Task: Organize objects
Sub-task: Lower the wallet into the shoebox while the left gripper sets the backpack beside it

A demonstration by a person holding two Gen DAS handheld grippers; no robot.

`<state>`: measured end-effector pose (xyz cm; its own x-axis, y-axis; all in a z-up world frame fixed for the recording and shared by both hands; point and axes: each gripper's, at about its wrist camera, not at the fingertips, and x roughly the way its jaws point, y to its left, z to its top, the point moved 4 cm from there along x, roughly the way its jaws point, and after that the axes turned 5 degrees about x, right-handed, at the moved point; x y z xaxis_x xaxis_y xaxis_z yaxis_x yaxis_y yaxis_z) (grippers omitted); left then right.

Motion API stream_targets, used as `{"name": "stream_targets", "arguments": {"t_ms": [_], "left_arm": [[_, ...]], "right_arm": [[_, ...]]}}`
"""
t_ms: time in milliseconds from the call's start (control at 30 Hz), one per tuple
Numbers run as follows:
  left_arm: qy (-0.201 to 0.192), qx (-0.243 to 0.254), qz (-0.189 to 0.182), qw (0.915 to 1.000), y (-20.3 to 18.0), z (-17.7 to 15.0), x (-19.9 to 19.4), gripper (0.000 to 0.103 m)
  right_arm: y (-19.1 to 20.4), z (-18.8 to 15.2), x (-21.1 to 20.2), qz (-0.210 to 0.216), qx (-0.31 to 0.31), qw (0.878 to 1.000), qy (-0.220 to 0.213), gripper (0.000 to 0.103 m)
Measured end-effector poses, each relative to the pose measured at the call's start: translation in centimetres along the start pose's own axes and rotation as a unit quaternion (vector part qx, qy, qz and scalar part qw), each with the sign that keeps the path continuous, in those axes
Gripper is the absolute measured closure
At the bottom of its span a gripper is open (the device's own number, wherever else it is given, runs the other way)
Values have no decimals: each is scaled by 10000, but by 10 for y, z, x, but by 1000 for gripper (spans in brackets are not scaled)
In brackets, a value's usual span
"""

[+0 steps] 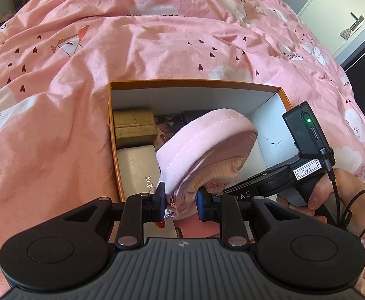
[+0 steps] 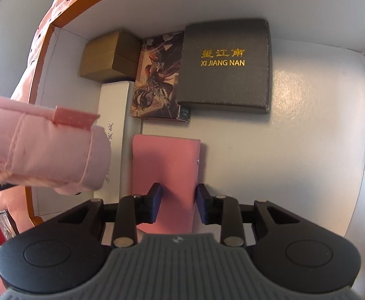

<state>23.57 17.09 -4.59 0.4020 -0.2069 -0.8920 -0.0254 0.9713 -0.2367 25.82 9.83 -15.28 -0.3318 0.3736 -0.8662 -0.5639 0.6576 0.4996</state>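
Orange-rimmed box point(image 1: 197, 83) on the bed already holds four small boxes; right gripper point(image 2: 178, 205) fingers stand just apart around a pink case point(image 2: 166, 165) set on its floor; left gripper point(image 1: 179, 203) fingers clamp a pink pouch point(image 1: 202, 147) above it, not yet placed

My right gripper point(image 2: 177, 206) straddles a pink box point(image 2: 166, 172) on the carton's white floor point(image 2: 295, 162), pads slightly apart.

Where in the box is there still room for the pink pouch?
The box has bare white floor on the right, between the black case and the right wall, running down beside the pink card holder. The left side is crowded: gold box, picture card and white box. The pink pouch hangs from the left gripper.
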Motion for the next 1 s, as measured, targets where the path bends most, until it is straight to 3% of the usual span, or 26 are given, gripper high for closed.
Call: {"name": "stream_targets", "arguments": {"t_ms": [100, 300, 467, 700, 900, 1000], "left_arm": [[178, 14, -48, 9998, 0, -1, 6, 76], [662, 95, -294, 9973, -5, 3, 22, 76], [1289, 318, -268, 9908, -16, 3, 45, 76], [2136, 361, -364, 9756, -23, -4, 81, 74], [2157, 167, -238, 9760, -14, -3, 90, 63], [2123, 90, -392, 9764, -10, -5, 92, 58]], "right_arm": [[-2, -1, -2, -146, -67, 9999, 23, 65], [-6, -13, -39, -436, -722, 9955, -436, 65], [-16, -31, -70, -711, -1168, 9883, -673, 64], [-11, -38, -73, -498, -1305, 9866, -850, 64], [0, -37, -74, -132, -1342, 9867, -912, 61], [1, -33, -69, 25, -1278, 9872, -951, 60]]}}
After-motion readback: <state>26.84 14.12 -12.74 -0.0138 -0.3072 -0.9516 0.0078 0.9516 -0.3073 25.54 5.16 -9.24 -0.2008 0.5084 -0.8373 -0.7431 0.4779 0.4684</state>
